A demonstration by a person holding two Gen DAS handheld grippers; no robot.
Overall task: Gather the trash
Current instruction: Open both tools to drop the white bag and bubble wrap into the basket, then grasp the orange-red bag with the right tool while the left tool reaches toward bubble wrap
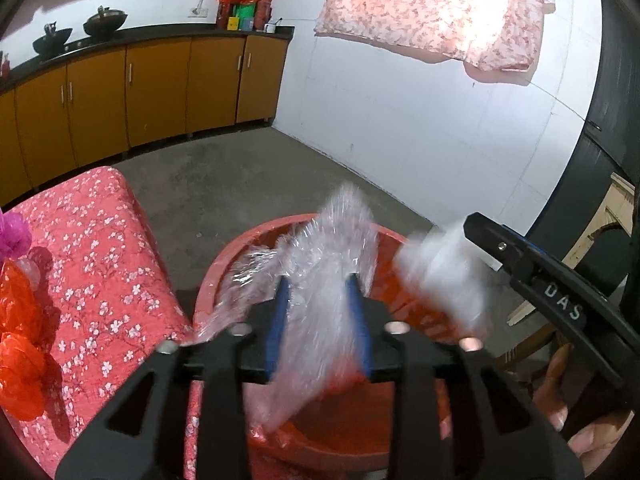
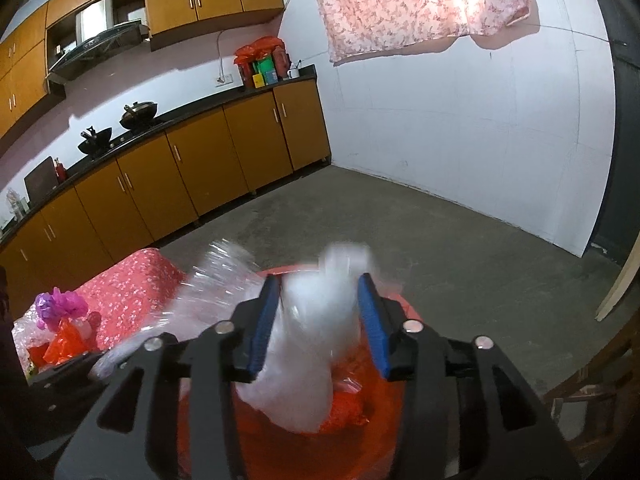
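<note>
My left gripper (image 1: pixel 319 280) hangs over a red bin (image 1: pixel 224 264), its blue pads apart. A crumpled clear plastic film (image 1: pixel 320 320) sits loose and blurred between them, trailing down into the bin. My right gripper (image 2: pixel 319 280) is also over the red bin (image 2: pixel 408 308), jaws apart around a blurred white plastic bag (image 2: pixel 304 340) that leaves a gap at the right pad. In the left wrist view the white bag (image 1: pixel 436 276) shows just off the right gripper's finger (image 1: pixel 500 246). More trash lies on the table: an orange-red bag (image 1: pixel 20 340) and magenta plastic (image 1: pixel 14 236).
A table with a red flowered cloth (image 1: pixel 100 240) stands left of the bin. Orange kitchen cabinets (image 1: pixel 160 88) line the far wall beyond bare concrete floor (image 1: pixel 248 176). A wooden chair (image 2: pixel 592 384) stands at the right. A person's hand (image 1: pixel 560 392) holds the right gripper.
</note>
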